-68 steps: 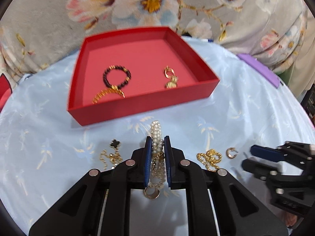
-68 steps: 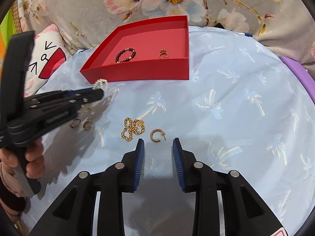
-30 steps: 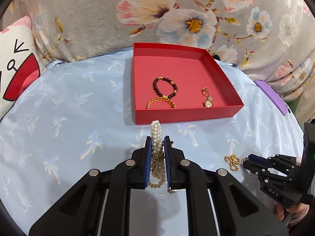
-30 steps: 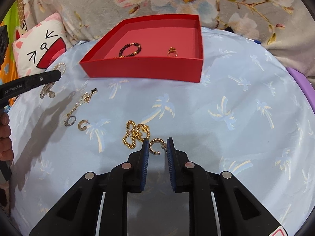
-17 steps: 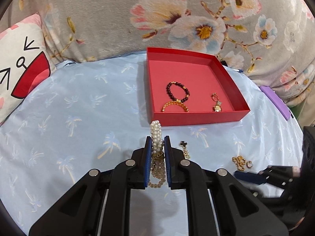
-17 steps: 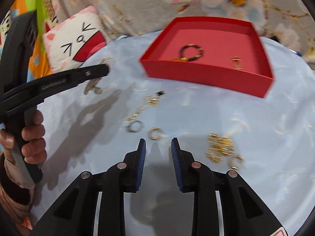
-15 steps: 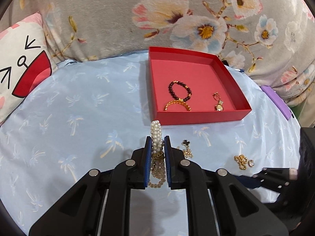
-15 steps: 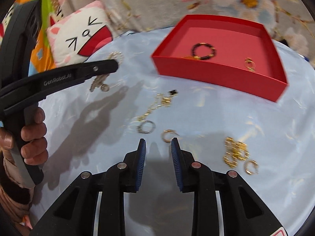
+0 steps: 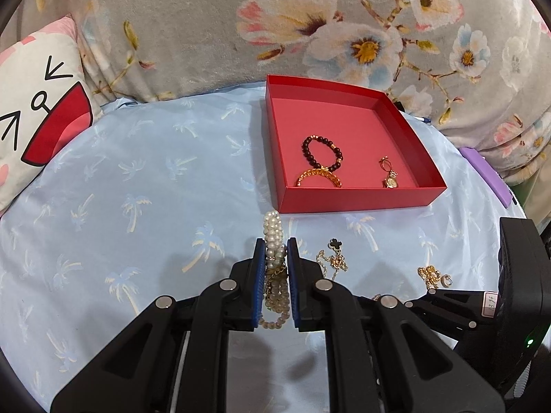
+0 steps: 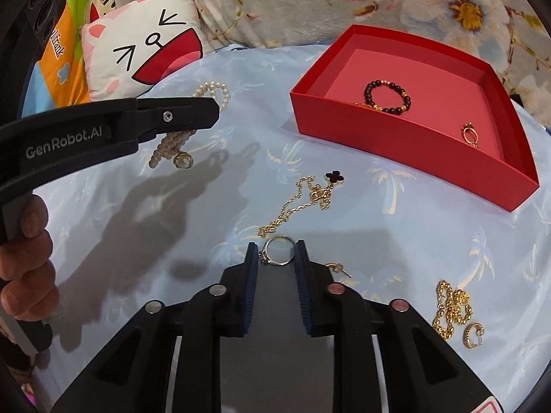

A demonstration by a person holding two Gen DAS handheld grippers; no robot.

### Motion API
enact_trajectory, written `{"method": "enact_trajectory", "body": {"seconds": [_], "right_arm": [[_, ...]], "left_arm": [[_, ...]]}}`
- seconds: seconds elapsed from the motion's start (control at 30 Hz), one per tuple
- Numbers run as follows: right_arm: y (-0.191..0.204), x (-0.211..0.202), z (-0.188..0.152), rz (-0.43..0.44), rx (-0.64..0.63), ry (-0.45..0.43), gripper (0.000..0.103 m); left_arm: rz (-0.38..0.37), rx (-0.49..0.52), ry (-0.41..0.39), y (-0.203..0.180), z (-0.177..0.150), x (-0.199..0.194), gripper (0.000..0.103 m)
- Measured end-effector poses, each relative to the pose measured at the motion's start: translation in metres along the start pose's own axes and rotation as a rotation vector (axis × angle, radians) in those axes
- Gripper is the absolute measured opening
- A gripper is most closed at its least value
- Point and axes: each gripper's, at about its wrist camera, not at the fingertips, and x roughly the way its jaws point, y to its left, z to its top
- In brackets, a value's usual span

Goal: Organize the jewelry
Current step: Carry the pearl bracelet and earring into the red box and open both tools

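My left gripper [image 9: 275, 251] is shut on a pearl bracelet [image 9: 273, 232] and holds it above the blue cloth, in front of the red box [image 9: 361, 199]. The bracelet [image 10: 210, 91] hangs from it in the right wrist view. The box holds a dark bead bracelet [image 9: 322, 153], a gold bangle [image 9: 318, 177] and a gold ring charm [image 9: 389, 172]. My right gripper [image 10: 275, 251] is open, its fingers either side of a silver ring [image 10: 277, 251] on the cloth. A gold necklace with a black clover [image 10: 310, 194] lies just beyond it.
A gold chain bracelet [image 10: 451, 304] and a gold hoop earring [image 10: 473, 335] lie at the right. A small gold earring [image 10: 339, 268] lies beside my right finger. A cat cushion [image 10: 144, 48] and a floral sofa back [image 9: 241, 27] border the table. A purple item [image 9: 485, 175] lies at the right edge.
My right gripper has swung left from the hoop earring and chain to the silver ring and moved closer to it. My left gripper has stayed lifted with the pearl bracelet.
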Motion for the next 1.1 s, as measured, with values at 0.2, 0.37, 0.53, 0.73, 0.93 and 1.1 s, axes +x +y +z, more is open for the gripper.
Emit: {"method": "enact_trajectory", "body": {"seconds": [0.2,0.37,0.53,0.73,0.93,1.1], "right_arm": [[-0.009,-0.006,-0.002,0.006,0.024,-0.013,0.008],[-0.014,-0.015,-0.001,0.011,0.042,-0.033,0.008],[-0.028,-0.039,0.006,0.013,0.065,-0.081,0.008],[-0.076,-0.067,0.039,-0.048,0.128,-0.143,0.008],[-0.143,-0.064,0.089,-0.097,0.213,-0.152,0.008],[-0.181,-0.042,0.120,-0.133,0.263,-0.137,0.008]], "left_arm": [[-0.002,0.003,0.005,-0.003,-0.001,0.002,0.012],[-0.004,0.002,0.008,-0.003,-0.001,0.002,0.012],[-0.009,0.010,0.005,-0.006,0.002,0.003,0.012],[-0.012,0.065,-0.037,-0.027,0.033,0.007,0.012],[-0.044,0.100,-0.075,-0.057,0.092,0.030,0.012],[-0.072,0.103,-0.053,-0.076,0.145,0.078,0.012]]}}
